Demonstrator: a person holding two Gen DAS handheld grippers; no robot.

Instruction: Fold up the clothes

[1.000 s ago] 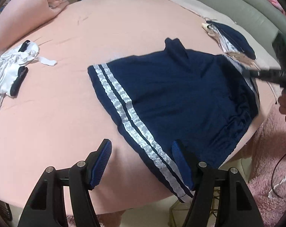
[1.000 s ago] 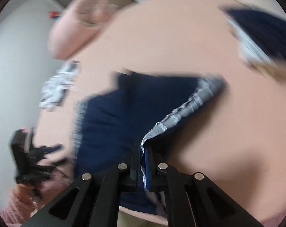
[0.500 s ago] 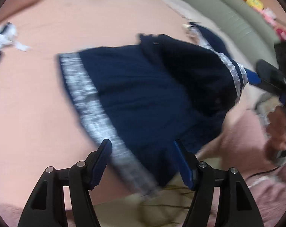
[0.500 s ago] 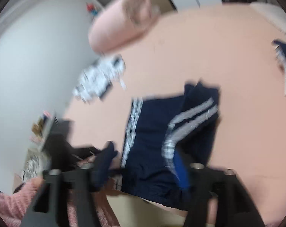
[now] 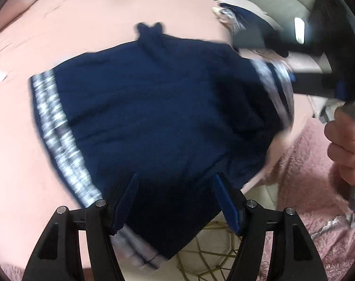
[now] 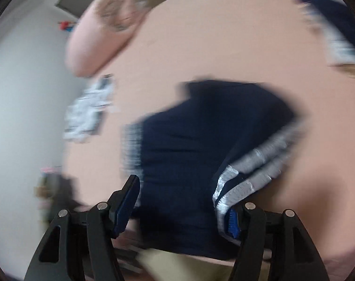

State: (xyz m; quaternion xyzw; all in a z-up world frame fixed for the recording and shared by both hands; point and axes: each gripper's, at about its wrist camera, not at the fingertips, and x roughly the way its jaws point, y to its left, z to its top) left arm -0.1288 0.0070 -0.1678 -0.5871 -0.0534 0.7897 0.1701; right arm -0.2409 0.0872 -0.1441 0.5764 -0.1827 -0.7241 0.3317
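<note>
Left wrist view shows the pink bed [image 5: 130, 9] first, and on it the navy shorts [image 5: 154, 117] lie spread at the near edge, with their near part hanging past the edge. One side is turned over toward the middle, its white stripes [image 6: 252, 178] on top. The left gripper [image 5: 177, 201] stands wide open over the near hem and grips nothing. The right gripper [image 6: 184, 206] is also spread open above the fold, and nothing is pinched (the cloth only passes under its fingers). My judgement: the loose flap may slide back, or the hanging hem may pull the shorts off the bed. Further away lie a white garment [image 6: 90, 110] at the left, a rolled pink quilt [image 6: 102, 30] and another folded navy piece [image 5: 243, 18].
</note>
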